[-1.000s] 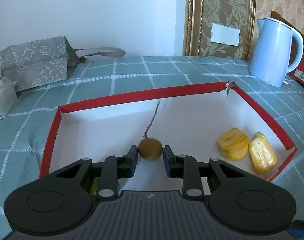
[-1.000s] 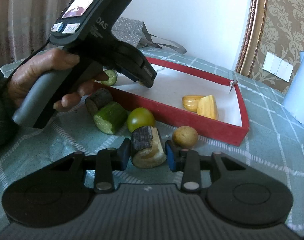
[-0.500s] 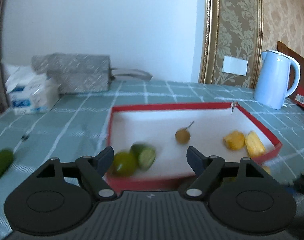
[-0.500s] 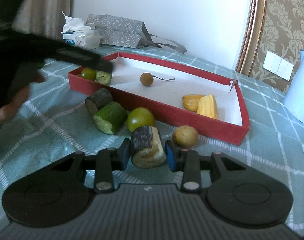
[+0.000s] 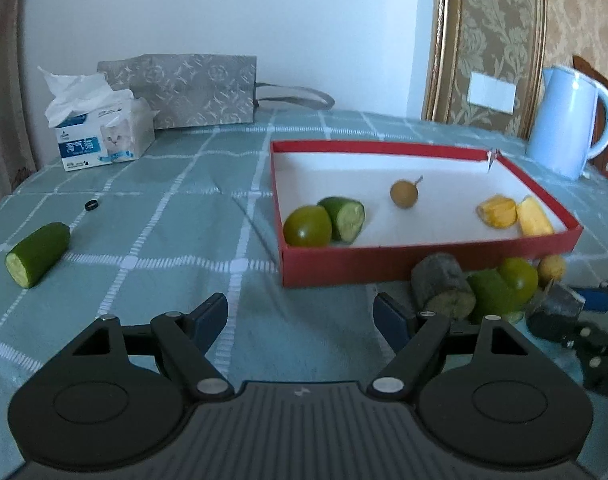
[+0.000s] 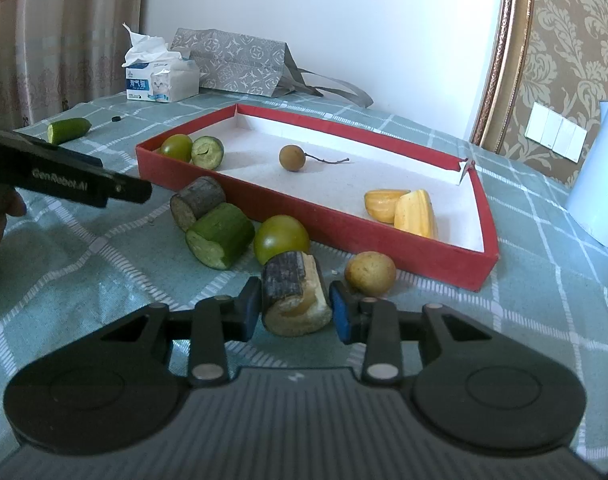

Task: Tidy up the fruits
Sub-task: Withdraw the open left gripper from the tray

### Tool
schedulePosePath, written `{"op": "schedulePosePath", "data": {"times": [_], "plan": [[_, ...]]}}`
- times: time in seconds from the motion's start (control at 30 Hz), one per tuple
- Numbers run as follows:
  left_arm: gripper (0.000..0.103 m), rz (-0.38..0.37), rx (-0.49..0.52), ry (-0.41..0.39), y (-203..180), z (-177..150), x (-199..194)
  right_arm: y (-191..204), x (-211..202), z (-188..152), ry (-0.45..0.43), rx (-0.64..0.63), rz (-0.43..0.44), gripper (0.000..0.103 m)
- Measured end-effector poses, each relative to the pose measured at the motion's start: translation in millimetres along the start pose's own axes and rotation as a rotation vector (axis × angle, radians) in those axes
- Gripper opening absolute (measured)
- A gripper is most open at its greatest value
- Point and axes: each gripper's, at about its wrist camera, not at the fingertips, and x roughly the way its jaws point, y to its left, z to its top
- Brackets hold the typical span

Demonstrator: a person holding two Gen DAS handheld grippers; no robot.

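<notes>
- Between your right gripper's point(image 6: 295, 309) pads sits a bark-skinned fruit chunk point(image 6: 294, 294); the jaws stand nearly closed and pinch it from both sides, low over the tablecloth point(image 6: 544, 300), just near of the red tray point(image 6: 384, 236). That hand has not stirred over the last second.
- Your left gripper point(image 5: 300, 312) has changed: a second ago it was closed over the stemmed brown fruit point(image 5: 404, 195) inside the tray; now its jaws have just been opening, stand wide with nothing between them, and it has drawn back near-left of the tray.
- That fruit now lies alone mid-tray, so I judge that placement done.
- Around it: a green round fruit point(image 5: 307, 226) touching a cucumber piece point(image 5: 344, 219) in the near-left corner, two yellow pieces point(image 5: 516, 214) at the right.
- Outside, several pieces cluster by the near wall, and one cucumber end point(image 5: 36, 254) lies well apart, far left.
</notes>
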Motion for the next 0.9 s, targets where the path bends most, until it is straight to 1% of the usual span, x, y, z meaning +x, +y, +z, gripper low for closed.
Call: {"op": "schedulePosePath", "data": {"times": [0.17, 0.27, 0.4, 0.5, 0.77, 0.9], "plan": [[0.08, 0.008, 0.03, 0.025, -5, -4, 3, -2, -1, 0, -0.001, 0.019, 0.008, 0.034], [0.08, 0.016, 0.04, 0.022, -6, -5, 3, -4, -2, -1, -0.002, 0.028, 0.01, 0.034], [0.088, 0.03, 0.027, 0.03, -4, -5, 5, -6, -3, -2, -0.002, 0.046, 0.014, 0.034], [0.094, 0.027, 0.025, 0.037, -3, -5, 7, -7, -4, -3, -0.003, 0.054, 0.014, 0.033], [0.097, 0.03, 0.027, 0.041, -4, -5, 8, -8, -12, -6, -0.013, 0.068, 0.016, 0.033], [0.1, 0.034, 0.026, 0.044, -3, -5, 9, -10, -18, -6, -0.034, 0.082, 0.01, 0.033]]}}
